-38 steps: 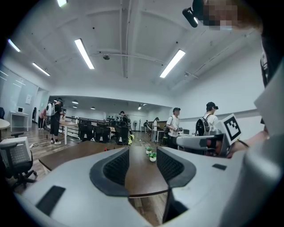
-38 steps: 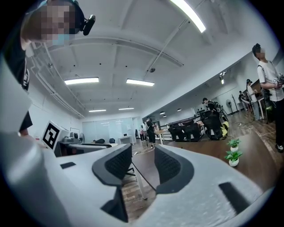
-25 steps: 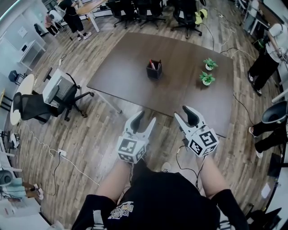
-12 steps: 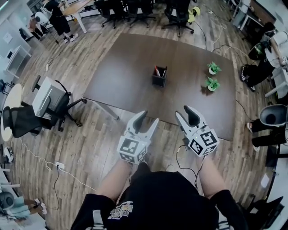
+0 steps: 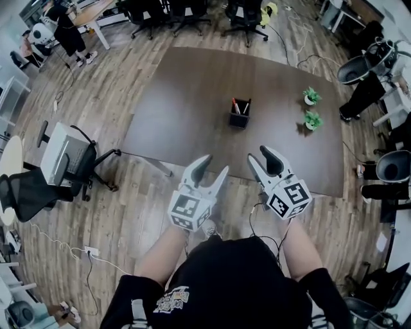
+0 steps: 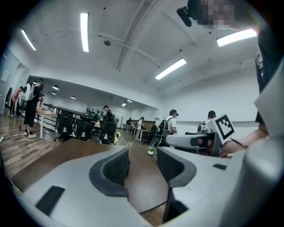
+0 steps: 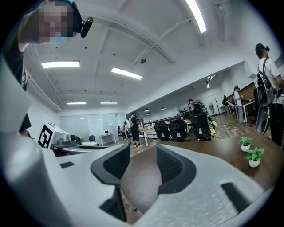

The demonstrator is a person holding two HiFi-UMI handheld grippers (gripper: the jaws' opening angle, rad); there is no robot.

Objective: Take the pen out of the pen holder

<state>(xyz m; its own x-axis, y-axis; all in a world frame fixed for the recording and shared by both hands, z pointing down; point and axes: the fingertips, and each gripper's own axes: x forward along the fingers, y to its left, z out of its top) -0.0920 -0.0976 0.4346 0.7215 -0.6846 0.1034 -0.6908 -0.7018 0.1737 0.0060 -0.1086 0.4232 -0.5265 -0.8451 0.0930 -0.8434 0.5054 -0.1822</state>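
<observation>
A black pen holder (image 5: 239, 118) stands near the middle of the dark brown table (image 5: 186, 109), with a red pen (image 5: 235, 106) and other pens sticking out of it. Both grippers hang short of the table's near edge, well away from the holder. My left gripper (image 5: 211, 167) (image 6: 142, 165) is open with nothing between its jaws. My right gripper (image 5: 259, 157) (image 7: 141, 163) is likewise open and holds nothing. In the left gripper view the holder is mostly hidden behind the left jaw.
Two small potted plants (image 5: 312, 96) (image 5: 313, 120) (image 7: 249, 156) stand on the table's right part. A grey office chair (image 5: 67, 154) sits left of the table, black chairs (image 5: 186, 11) beyond its far side. People stand at far left and right. Cables cross the wooden floor.
The view has shifted, so the table and pen holder sit lower and further right in the picture. Both grippers stay open and held as before.
</observation>
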